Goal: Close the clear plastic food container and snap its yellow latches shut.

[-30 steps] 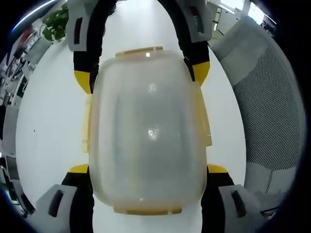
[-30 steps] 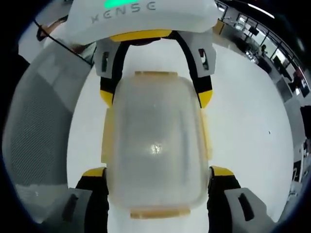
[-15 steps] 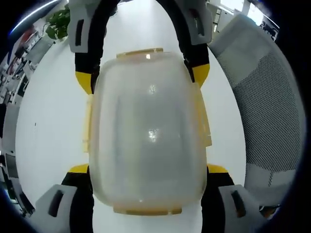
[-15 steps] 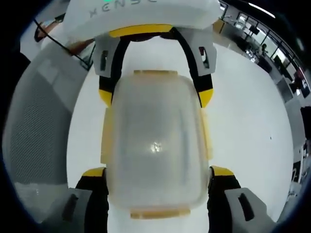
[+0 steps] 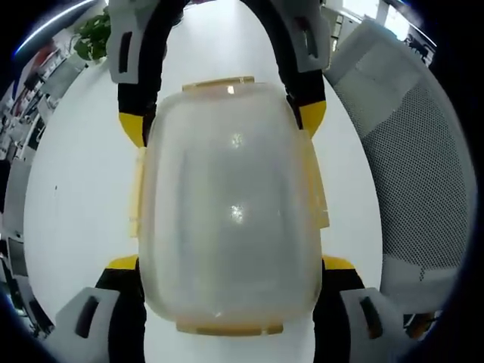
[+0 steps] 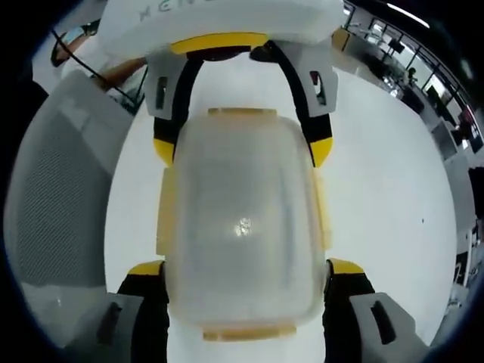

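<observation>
The clear plastic food container (image 5: 231, 204) sits lengthwise between both grippers, over a white table (image 5: 76, 197). My left gripper (image 5: 229, 263) has its yellow-tipped jaws pressed on both sides of the near end. My right gripper (image 5: 221, 121) comes in from the top and clamps the far end. In the right gripper view the container (image 6: 242, 227) is the same, with the right gripper (image 6: 246, 266) on the near end and the left gripper (image 6: 243, 150) opposite. Yellow latches (image 5: 229, 329) (image 6: 248, 331) lie along the edges. I cannot tell whether they are snapped.
A grey mesh chair (image 5: 408, 151) stands beside the table, at the left in the right gripper view (image 6: 60, 189). A green plant (image 5: 94, 34) is at the far table edge. A person's hand (image 6: 125, 72) shows behind the left gripper.
</observation>
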`<action>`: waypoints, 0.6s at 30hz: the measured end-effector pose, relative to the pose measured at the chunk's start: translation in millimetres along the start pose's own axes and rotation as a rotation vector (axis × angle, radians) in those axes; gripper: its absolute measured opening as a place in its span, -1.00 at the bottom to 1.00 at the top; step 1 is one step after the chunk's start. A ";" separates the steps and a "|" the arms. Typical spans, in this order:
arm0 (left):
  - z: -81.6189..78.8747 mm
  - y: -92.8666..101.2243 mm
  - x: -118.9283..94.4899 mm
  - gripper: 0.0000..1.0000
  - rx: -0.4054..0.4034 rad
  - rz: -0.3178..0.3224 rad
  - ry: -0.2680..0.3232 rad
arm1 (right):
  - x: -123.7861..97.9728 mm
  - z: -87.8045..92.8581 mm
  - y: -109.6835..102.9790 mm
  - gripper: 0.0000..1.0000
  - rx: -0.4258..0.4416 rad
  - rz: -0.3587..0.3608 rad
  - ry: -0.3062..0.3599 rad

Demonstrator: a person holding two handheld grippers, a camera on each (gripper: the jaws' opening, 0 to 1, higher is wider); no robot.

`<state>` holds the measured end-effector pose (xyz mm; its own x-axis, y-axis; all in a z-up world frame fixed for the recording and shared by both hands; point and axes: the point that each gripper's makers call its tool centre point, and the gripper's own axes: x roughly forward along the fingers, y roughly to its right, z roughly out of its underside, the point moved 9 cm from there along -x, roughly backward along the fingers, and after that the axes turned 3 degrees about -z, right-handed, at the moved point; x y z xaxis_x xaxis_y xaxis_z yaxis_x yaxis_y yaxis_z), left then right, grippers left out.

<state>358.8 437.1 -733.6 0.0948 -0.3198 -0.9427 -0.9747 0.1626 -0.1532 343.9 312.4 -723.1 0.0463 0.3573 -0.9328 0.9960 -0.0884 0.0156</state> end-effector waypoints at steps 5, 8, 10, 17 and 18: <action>4.7 0.8 -1.5 0.87 -0.004 0.000 0.008 | 2.2 -5.6 -0.7 0.70 -0.001 0.000 -0.018; 5.2 0.9 -1.4 0.87 -0.006 -0.001 0.009 | 2.5 -6.1 0.0 0.71 -0.001 -0.002 -0.025; 5.2 0.8 -1.3 0.87 -0.005 -0.001 0.006 | 2.6 -5.5 0.1 0.71 -0.001 -0.003 -0.022; 5.4 0.8 -1.0 0.88 -0.004 0.001 0.002 | 3.2 -6.5 -0.6 0.71 0.003 0.007 -0.031; 5.6 1.0 -1.1 0.88 -0.005 0.002 0.004 | 3.3 -6.6 -0.5 0.71 0.003 0.005 -0.031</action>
<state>358.8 442.8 -734.4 0.0922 -0.3229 -0.9419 -0.9759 0.1587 -0.1499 344.0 319.8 -723.8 0.0492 0.3277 -0.9435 0.9955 -0.0929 0.0197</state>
